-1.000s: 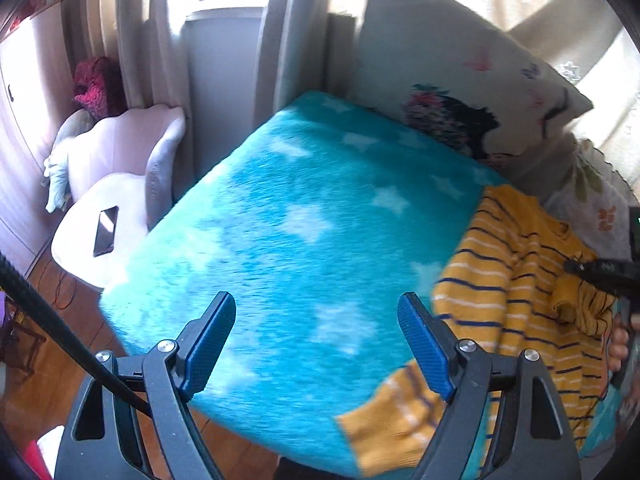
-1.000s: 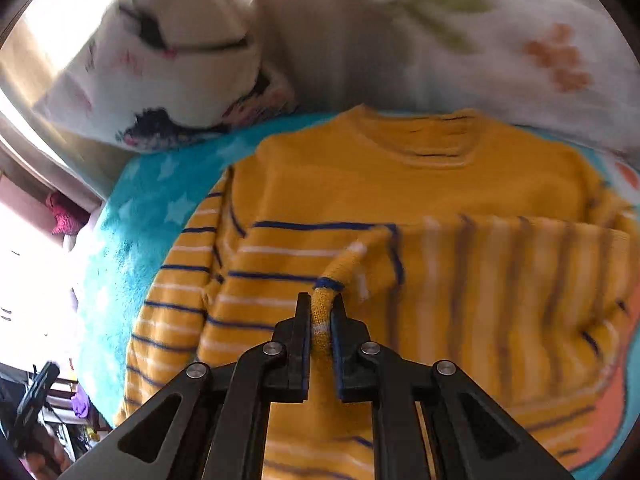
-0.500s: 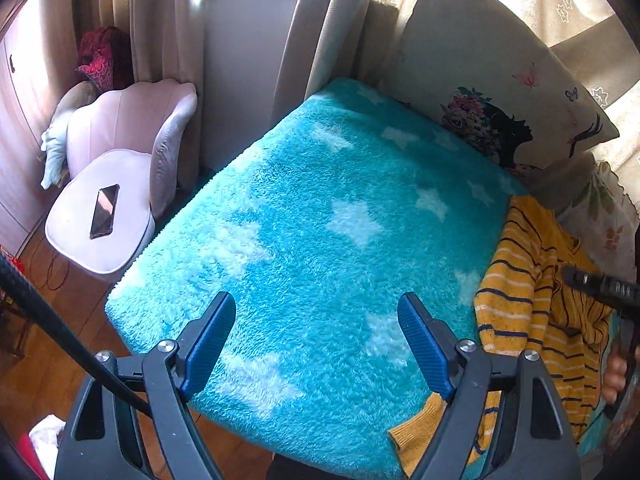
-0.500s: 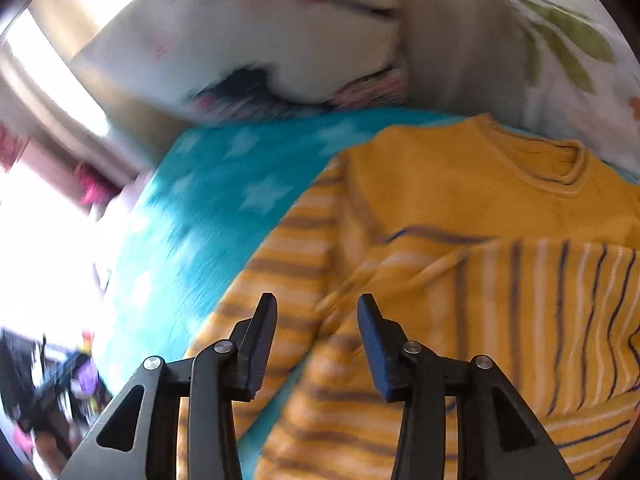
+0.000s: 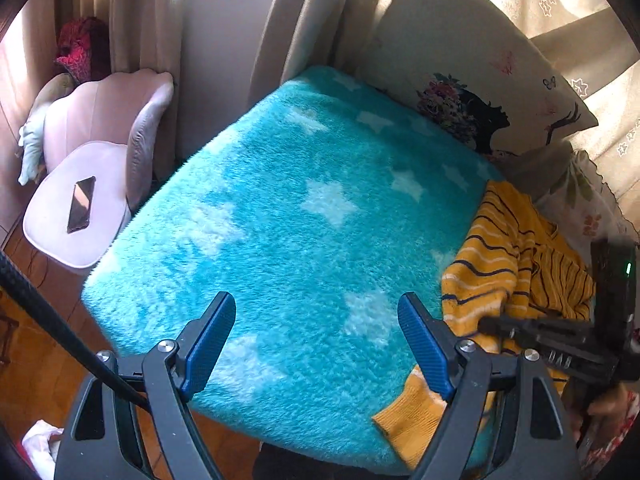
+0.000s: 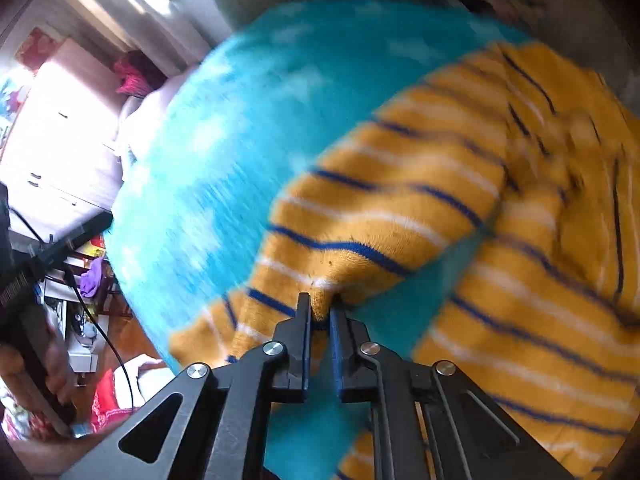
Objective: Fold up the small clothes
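Observation:
A yellow sweater with blue and white stripes lies crumpled at the right side of a turquoise star blanket. It also shows in the left wrist view. My right gripper is shut on a fold of the sweater's left part and lifts it a little. This gripper also shows in the left wrist view, over the sweater. My left gripper is open and empty above the blanket's front edge. One sleeve cuff lies behind its right finger.
A large printed pillow leans at the back of the bed. A pink chair with a phone on its seat stands to the left. Curtains hang behind. Wooden floor lies below the blanket's front edge.
My right gripper opened and let go of the sleeve, swung left and closed on another fold of the sweater. My left gripper drew back to the left, still open.

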A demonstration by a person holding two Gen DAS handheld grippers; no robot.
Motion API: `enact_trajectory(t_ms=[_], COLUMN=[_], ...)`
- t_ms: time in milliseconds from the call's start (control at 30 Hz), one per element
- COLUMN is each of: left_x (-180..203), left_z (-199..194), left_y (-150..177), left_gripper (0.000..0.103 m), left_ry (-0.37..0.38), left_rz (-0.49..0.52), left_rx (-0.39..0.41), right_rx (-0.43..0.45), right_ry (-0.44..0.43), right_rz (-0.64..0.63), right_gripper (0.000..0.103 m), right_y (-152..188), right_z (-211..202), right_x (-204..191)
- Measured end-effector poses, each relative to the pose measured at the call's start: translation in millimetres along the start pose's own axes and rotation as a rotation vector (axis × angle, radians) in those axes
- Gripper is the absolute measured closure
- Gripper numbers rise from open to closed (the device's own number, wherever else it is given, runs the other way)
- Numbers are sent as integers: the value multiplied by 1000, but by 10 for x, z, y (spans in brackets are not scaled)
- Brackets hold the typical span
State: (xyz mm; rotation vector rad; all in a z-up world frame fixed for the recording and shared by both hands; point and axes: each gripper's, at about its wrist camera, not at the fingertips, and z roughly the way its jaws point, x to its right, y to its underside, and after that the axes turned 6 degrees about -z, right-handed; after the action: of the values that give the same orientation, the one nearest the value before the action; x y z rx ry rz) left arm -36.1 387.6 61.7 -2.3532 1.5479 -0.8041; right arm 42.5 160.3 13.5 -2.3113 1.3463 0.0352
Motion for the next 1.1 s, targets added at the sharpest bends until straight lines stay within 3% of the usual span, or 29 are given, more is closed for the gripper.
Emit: enact_trajectory(t_ms=[133,267,400,433,500,700,833,967,1033,1100], left_x=[-214,-366,-407,-403,-348,104,382,571,638,606], left_z=[-113,-189,-218,-210,-156,131,393,635,673,658], left_y=[-10,-21,-6,2,14,171,295,402,445,376], left_gripper=[21,21,21,21,21,21,29,30,42,89], left_ry=[-15,-28,-33,-35,-32,67,114,63,-6,-43], left_rz=[-36,-72,-72,-66,-36,169,290,410,485,478], left_rx=[23,33,34,31,24,-25,-100,-134,-102,-89], right_rx=[54,79,172,197,217,155,123,113,118,130], right_ry=[4,-45,-75,-88,-63,44,91,129,154,166], right_rz=[-98,-98,-41,-21,-5,49,114,171,192,207], right_gripper=[94,88,64,55,47,47,47,47,47,47], right_y=[-579,-1232,-1509,-1507,-1502,-1043,-728,-458,-376,-315], right_z=[101,433,310,233,181,101,103,8,-41,-106], right_x=[-321,-501,-527,-498,-477,-135,141,374,441,491])
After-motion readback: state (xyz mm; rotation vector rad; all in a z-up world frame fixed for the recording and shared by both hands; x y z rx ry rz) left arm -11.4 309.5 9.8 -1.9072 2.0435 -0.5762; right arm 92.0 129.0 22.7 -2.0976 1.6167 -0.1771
